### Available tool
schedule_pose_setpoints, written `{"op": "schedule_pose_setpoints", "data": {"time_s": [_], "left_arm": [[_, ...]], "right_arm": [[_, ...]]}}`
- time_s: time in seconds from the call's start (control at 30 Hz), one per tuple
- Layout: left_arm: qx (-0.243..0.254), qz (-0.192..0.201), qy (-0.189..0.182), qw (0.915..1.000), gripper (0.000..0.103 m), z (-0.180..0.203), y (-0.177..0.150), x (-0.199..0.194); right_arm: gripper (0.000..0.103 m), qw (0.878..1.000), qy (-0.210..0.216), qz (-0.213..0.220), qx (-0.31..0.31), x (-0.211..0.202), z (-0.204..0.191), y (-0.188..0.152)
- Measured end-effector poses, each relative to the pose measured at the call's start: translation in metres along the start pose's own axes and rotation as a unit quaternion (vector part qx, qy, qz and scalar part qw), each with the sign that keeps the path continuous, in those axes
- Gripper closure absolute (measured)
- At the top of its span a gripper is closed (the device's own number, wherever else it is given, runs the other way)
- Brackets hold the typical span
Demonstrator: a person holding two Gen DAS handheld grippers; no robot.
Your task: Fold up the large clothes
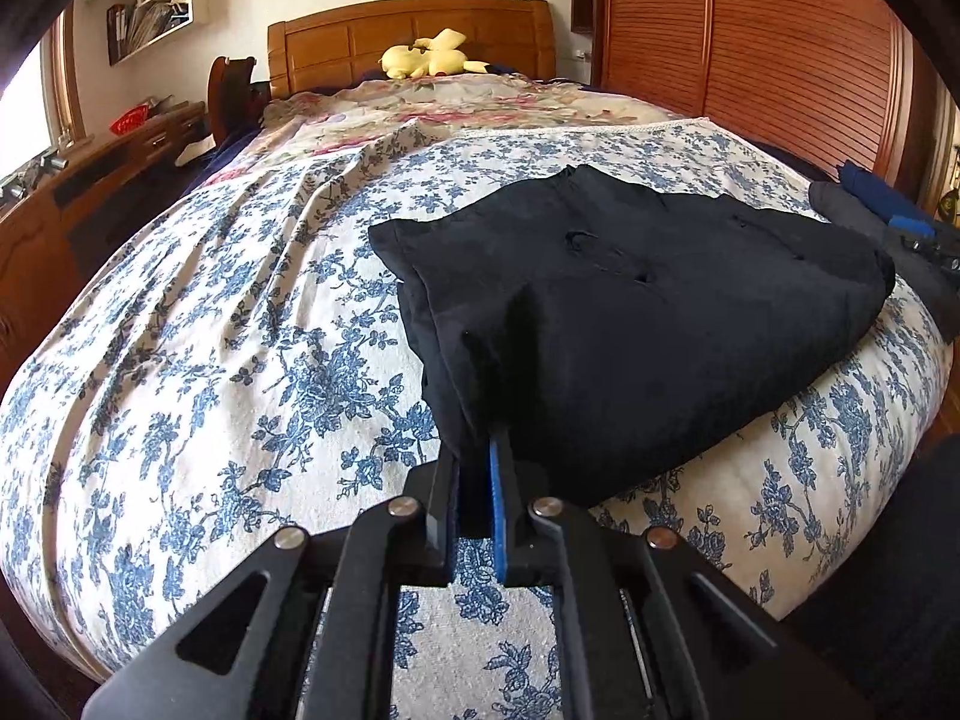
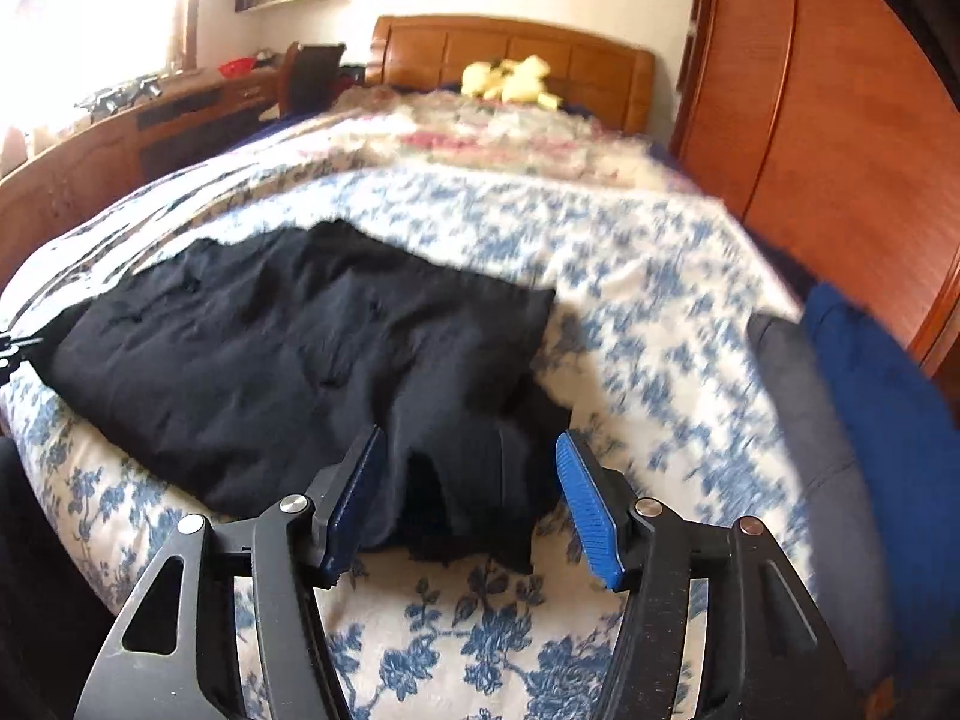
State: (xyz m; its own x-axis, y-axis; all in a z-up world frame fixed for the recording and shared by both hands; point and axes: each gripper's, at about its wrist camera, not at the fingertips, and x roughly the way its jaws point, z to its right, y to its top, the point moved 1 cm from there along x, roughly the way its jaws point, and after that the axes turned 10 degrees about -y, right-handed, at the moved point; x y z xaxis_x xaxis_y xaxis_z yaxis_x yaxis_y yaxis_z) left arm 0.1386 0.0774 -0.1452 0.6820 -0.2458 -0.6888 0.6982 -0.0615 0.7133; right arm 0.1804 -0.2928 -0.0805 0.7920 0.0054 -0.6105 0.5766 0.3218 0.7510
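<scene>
Nearest the left wrist camera, the left gripper (image 1: 477, 450) has its jaws pinched together on the near corner of the black garment (image 1: 630, 312), the cloth rising up from between the pads. In the right wrist view, the right gripper (image 2: 471, 480) stands with its blue pads (image 2: 585, 498) spread apart; a bunched edge of the same garment (image 2: 288, 354) lies between them, and neither pad seems to press on it, though motion blur makes that hard to judge. The garment lies folded in layers on the blue floral bedspread (image 1: 240, 330), near the foot of the bed. At about three o'clock from it sits a dark blue and grey pile of cloth (image 2: 852, 372). Farther off, at twelve o'clock, a yellow plush toy (image 1: 429, 57) rests against the wooden headboard (image 1: 336, 36).
</scene>
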Motion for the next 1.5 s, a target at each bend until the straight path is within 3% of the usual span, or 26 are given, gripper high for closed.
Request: {"op": "schedule_pose_setpoints", "data": {"time_s": [0.2, 0.37, 0.5, 0.67, 1.5], "left_arm": [[-0.015, -0.003, -0.004, 0.9999, 0.096, -0.002, -0.007, 0.005], [-0.017, -0.005, -0.001, 0.9998, 0.096, -0.002, -0.006, 0.009], [-0.018, -0.007, -0.004, 0.9998, 0.095, -0.003, -0.009, 0.010], [-0.030, -0.007, -0.008, 0.9995, 0.091, -0.005, -0.012, 0.008], [-0.070, -0.028, -0.004, 0.9971, 0.081, -0.012, -0.029, 0.006]], "right_arm": [[0.042, 0.997, 0.071, 0.028, -0.013, 0.002, -0.055, 0.023], [0.042, 0.992, 0.128, 0.006, -0.020, 0.038, -0.118, 0.034], [0.042, 0.989, 0.136, -0.020, -0.048, 0.057, -0.150, 0.025], [0.041, 0.987, 0.137, -0.051, -0.071, 0.077, -0.162, 0.002], [0.041, 0.987, 0.131, -0.034, -0.085, 0.074, -0.164, -0.009]]}}
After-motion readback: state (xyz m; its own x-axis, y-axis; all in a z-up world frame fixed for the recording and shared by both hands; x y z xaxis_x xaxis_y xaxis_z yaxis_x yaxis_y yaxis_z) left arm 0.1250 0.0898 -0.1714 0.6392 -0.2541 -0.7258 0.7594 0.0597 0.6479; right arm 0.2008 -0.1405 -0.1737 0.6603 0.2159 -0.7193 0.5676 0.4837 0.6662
